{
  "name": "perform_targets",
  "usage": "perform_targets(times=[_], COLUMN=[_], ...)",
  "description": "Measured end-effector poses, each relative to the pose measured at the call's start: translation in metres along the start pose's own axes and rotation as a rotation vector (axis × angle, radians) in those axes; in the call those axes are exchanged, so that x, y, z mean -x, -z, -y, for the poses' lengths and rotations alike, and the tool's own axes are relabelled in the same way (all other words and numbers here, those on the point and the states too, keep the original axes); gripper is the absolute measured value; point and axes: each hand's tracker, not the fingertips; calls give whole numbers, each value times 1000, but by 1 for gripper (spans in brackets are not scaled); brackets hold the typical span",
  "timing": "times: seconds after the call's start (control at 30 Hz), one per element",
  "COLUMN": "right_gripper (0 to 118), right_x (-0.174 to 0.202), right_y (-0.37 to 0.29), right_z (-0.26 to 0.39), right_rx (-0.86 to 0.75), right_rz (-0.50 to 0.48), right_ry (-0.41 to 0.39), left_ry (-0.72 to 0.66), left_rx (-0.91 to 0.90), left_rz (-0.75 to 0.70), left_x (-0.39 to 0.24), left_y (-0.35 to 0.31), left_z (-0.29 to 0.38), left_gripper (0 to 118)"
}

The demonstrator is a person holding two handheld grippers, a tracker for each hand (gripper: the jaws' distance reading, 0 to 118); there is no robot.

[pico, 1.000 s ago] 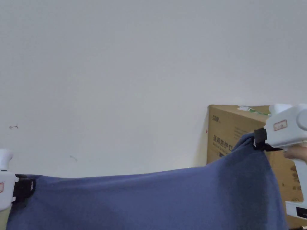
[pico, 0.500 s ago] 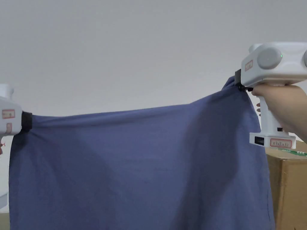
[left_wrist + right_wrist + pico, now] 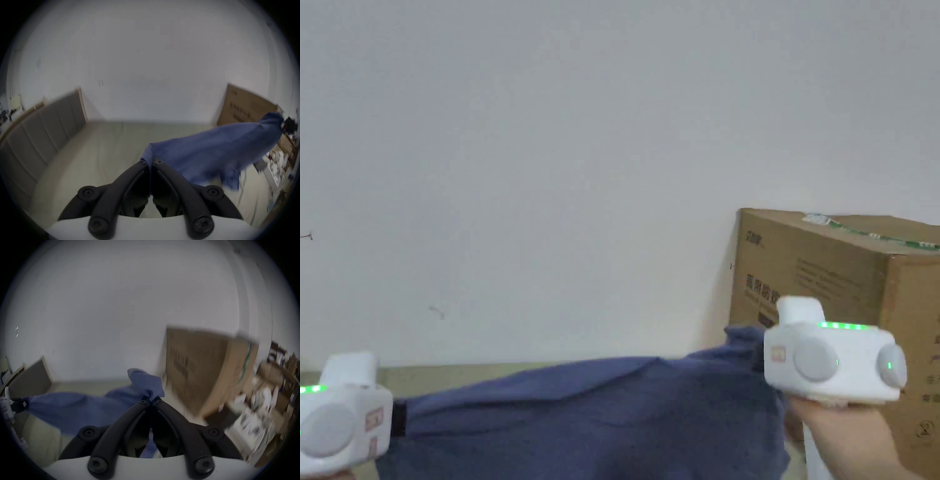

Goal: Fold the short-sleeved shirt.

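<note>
While both grippers pinch opposite ends of it, the blue shirt [image 3: 600, 412] hangs stretched between them above a pale worktop [image 3: 103, 146].

Seen from its own view, the left gripper [image 3: 150, 162] has its fingers [image 3: 142, 168] closed together on a corner of the fabric, which runs off to the right toward the other gripper. The right gripper [image 3: 151, 398] likewise has its fingers [image 3: 159, 407] pressed together on a bunched bit of the shirt, with a small flap of cloth standing up just past the tips. From the head view, the right end of the shirt sits higher than the left, and the cloth sags a little in between. A hand [image 3: 850, 437] grips the right gripper's handle. A cardboard box [image 3: 837, 269] stands against the white wall [image 3: 581, 156] behind the right gripper, and a grey padded panel [image 3: 42, 123] rises along the left side of the worktop.
</note>
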Motion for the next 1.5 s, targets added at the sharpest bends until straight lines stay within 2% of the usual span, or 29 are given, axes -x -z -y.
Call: perform_targets(times=[0.03, 0.1, 0.13, 0.2, 0.3, 0.33, 0.4, 0.47, 0.53, 0.6, 0.73, 0.8, 0.93, 0.97, 1.0, 1.03, 1.07, 1.1, 1.13, 1.17, 1.27, 1.33, 1.4, 1.43, 1.47, 1.5], right_gripper=[0, 0, 0, 0, 0, 0, 0, 0, 0, 0, 0, 0, 0, 1, 9, 32, 69, 113, 116, 117, 116, 116, 113, 105, 86, 39], right_x=[-10, -30, -38, -61, -93, -103, -118, -126, -140, -150, -156, -155, -149, -148, -148, -149, -150, -151, -151, -151, -136, -120, -97, -87, -77, -64], right_y=[11, 7, -3, -40, -106, -125, -167, -191, -207, -220, -235, -234, -224, -223, -226, -231, -235, -240, -247, -263, -294, -314, -324, -333, -341, -347], right_z=[45, 144, 184, 263, 335, 348, 363, 367, 370, 373, 368, 365, 369, 369, 364, 359, 356, 350, 344, 334, 309, 294, 285, 284, 283, 280], right_rx=[81, 261, 326, 430, 538, 532, 461, 464, 512, 517, 497, 569, 549, 536, 506, 460, 431, 413, 386, 287, 130, 16, -52, -119, -181, -223], right_rz=[4, 1, 24, -6, -22, -52, -86, -58, -50, -64, -21, 64, 69, 74, 67, 58, 57, 47, 33, -4, -45, -112, -192, -216, -224, -232], right_ry=[11, -28, -48, -77, -25, 4, -26, -22, 78, 144, 100, 56, 27, 25, 48, 96, 128, 160, 185, 226, 250, 266, 263, 261, 250, 229], left_ry=[3, -5, 8, 68, 84, 63, -28, -14, 11, 62, 81, 100, 185, 182, 171, 159, 143, 114, 80, 27, -67, -87, -68, -65, -63, -65], left_rx=[78, 212, 252, 330, 352, 344, 286, 256, 261, 260, 272, 281, 293, 296, 303, 308, 308, 312, 299, 225, 159, 47, -68, -143, -218, -303], left_rz=[14, 39, 68, 82, 53, 45, 65, 59, 73, 67, 105, 110, 116, 125, 136, 134, 132, 132, 144, 192, 245, 293, 255, 257, 256, 218], left_x=[2, 7, 16, 22, 38, 45, 59, 70, 78, 79, 73, 67, 62, 64, 67, 70, 74, 77, 80, 85, 88, 76, 62, 56, 50, 44], left_y=[4, -1, 0, -23, -73, -87, -123, -147, -163, -175, -184, -183, -181, -182, -186, -191, -196, -202, -211, -227, -259, -287, -312, -324, -334, -347], left_z=[38, 120, 153, 218, 281, 293, 306, 313, 319, 326, 335, 338, 339, 338, 335, 333, 331, 327, 324, 316, 295, 288, 280, 281, 285, 286], left_gripper=[2, 2, 2, 2, 2, 2, 2, 2, 3, 3, 3, 3, 3, 7, 24, 48, 81, 117, 116, 110, 113, 115, 115, 106, 87, 45])
